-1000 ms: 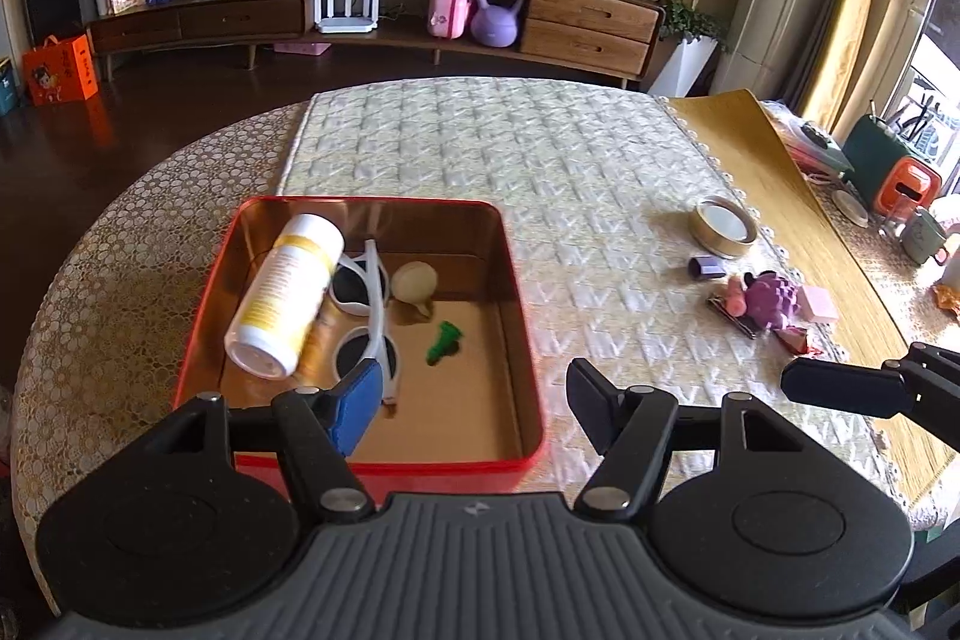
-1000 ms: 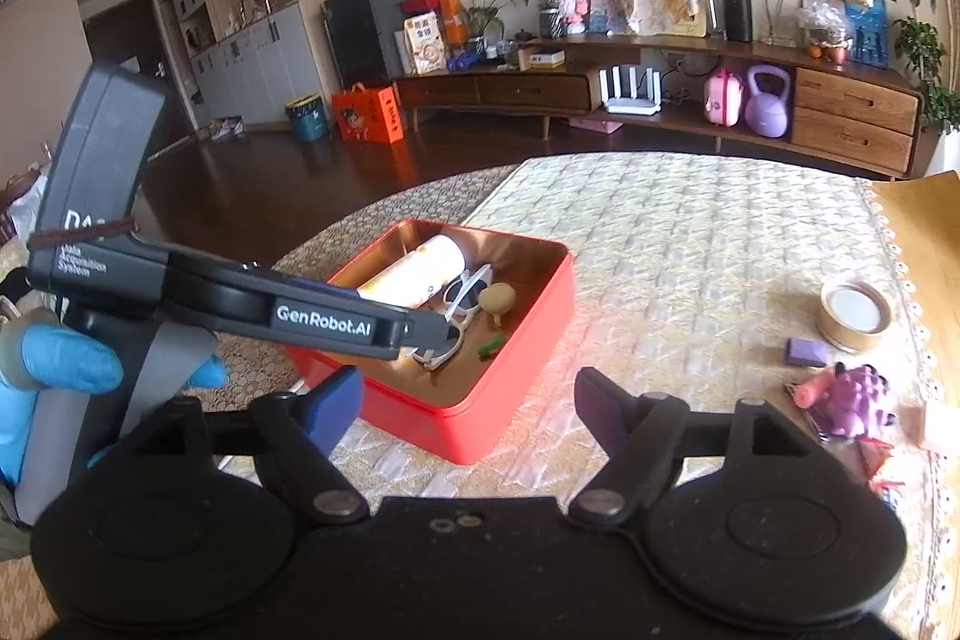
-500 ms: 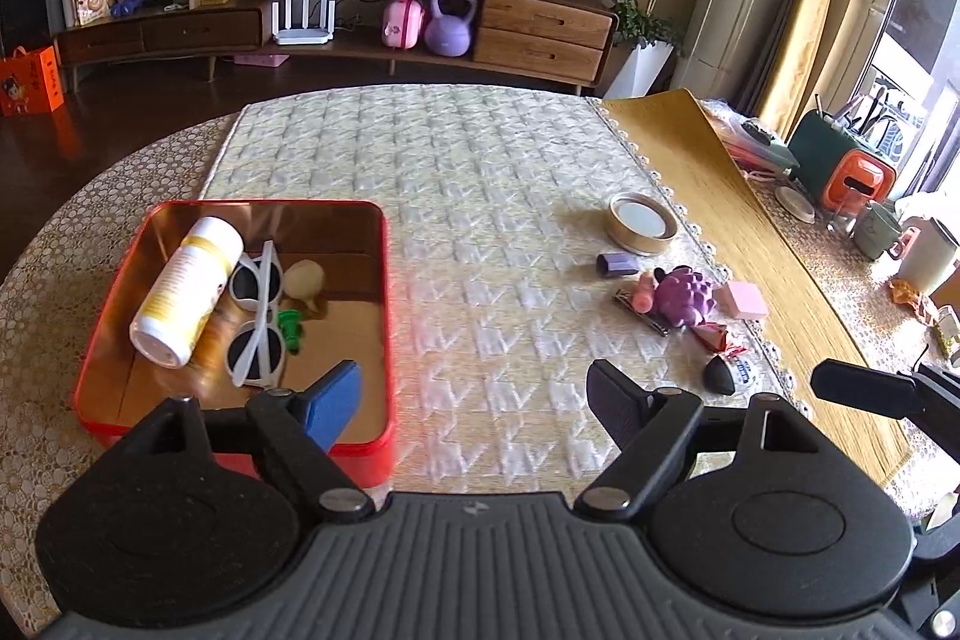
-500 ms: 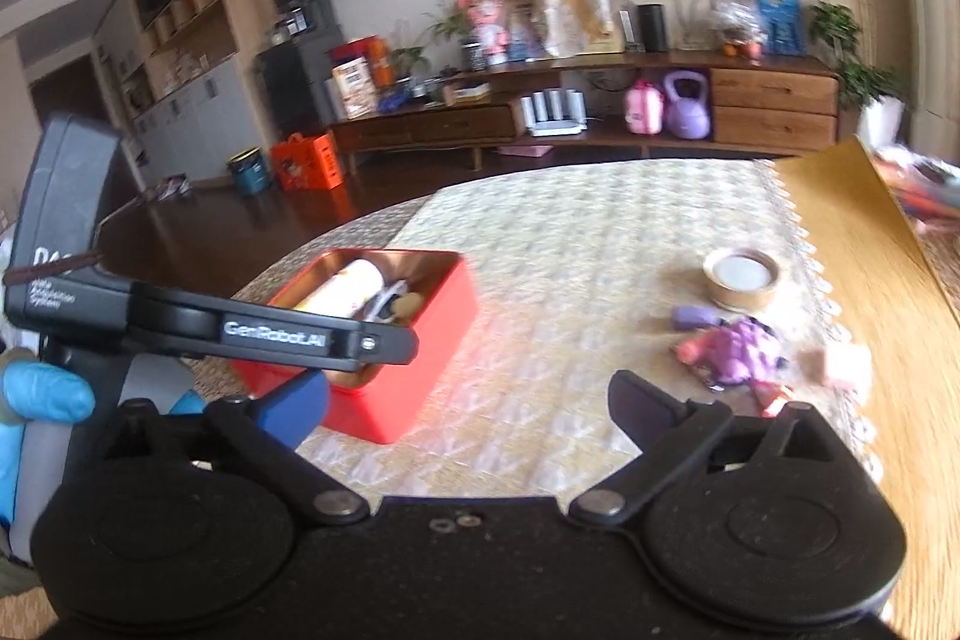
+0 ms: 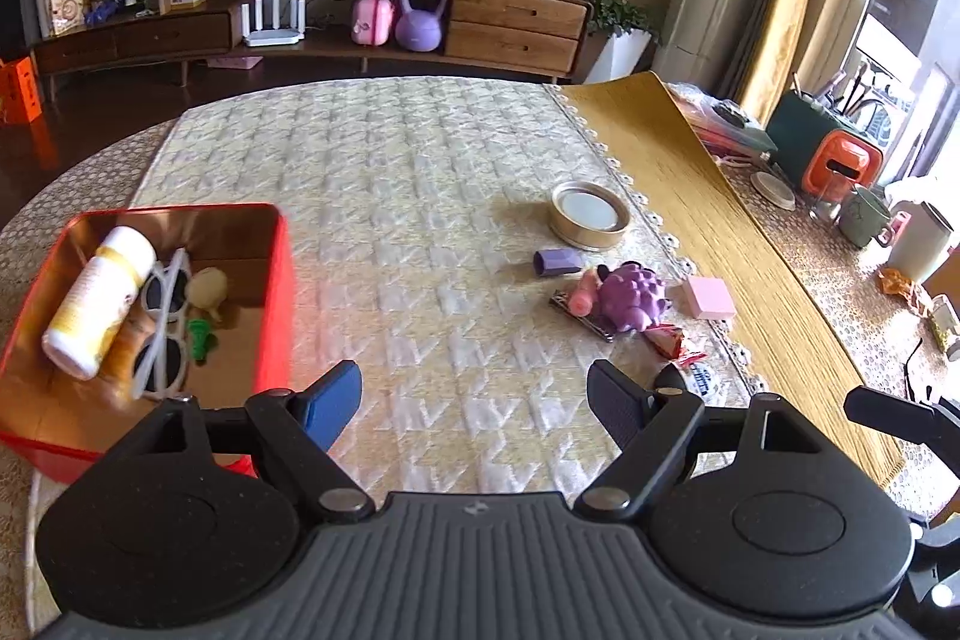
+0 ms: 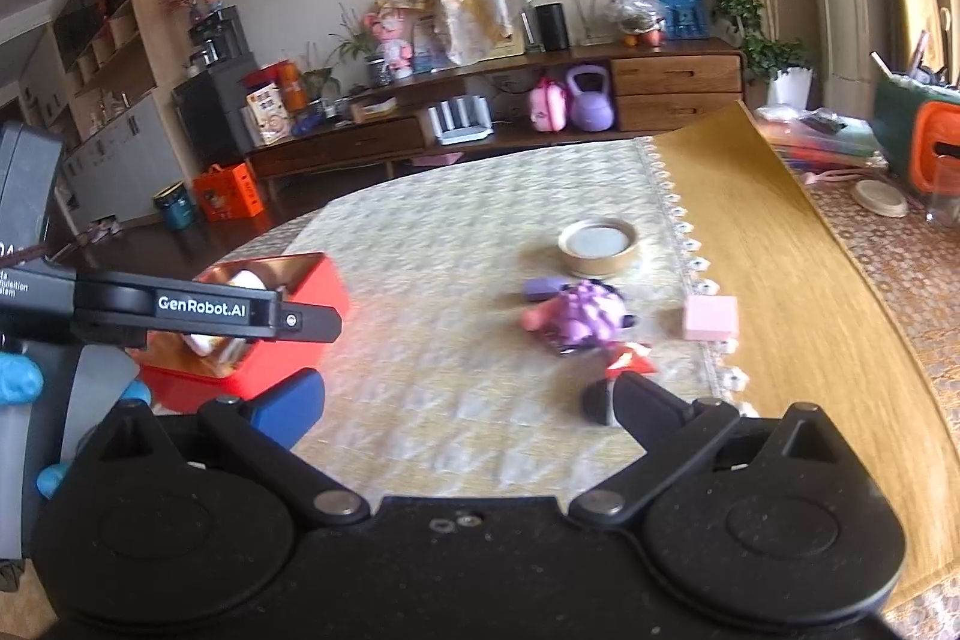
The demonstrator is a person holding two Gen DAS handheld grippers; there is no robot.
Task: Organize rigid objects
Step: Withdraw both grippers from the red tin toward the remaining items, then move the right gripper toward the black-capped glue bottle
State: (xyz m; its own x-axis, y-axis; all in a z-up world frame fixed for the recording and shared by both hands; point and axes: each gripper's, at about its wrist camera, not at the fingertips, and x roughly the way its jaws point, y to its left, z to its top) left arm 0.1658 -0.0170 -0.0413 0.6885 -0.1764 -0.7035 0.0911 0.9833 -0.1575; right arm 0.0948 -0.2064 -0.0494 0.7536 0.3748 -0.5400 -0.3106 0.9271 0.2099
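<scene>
A red tin tray [image 5: 279, 268] [image 6: 327, 289] sits at the table's left, holding a white bottle [image 5: 99, 301], white sunglasses [image 5: 159, 322], a beige piece and a small green piece [image 5: 201, 340]. To the right lie a round tape roll [image 5: 589, 215] [image 6: 598, 247], a purple block [image 5: 558, 261], a purple spiky toy [image 5: 633, 295] [image 6: 585, 316], a pink block [image 5: 711, 297] [image 6: 711, 317], a red wrapper [image 5: 669, 342] and a dark small object [image 6: 595, 403]. My left gripper [image 5: 474, 397] is open and empty over the cloth. My right gripper [image 6: 468, 397] is open wide, empty, near the dark object.
A yellow runner [image 5: 690, 196] covers the table's right part. Beyond it stand an orange-and-green appliance [image 5: 837, 163], a green mug [image 5: 864, 219] and a white jug [image 5: 918, 241]. A hand in a blue glove [image 6: 21, 379] holds the left gripper. A low wooden cabinet [image 5: 516, 19] stands behind the table.
Both grippers have swung to the right, away from the red tray and toward the loose items. Their jaws stand wider than a second ago.
</scene>
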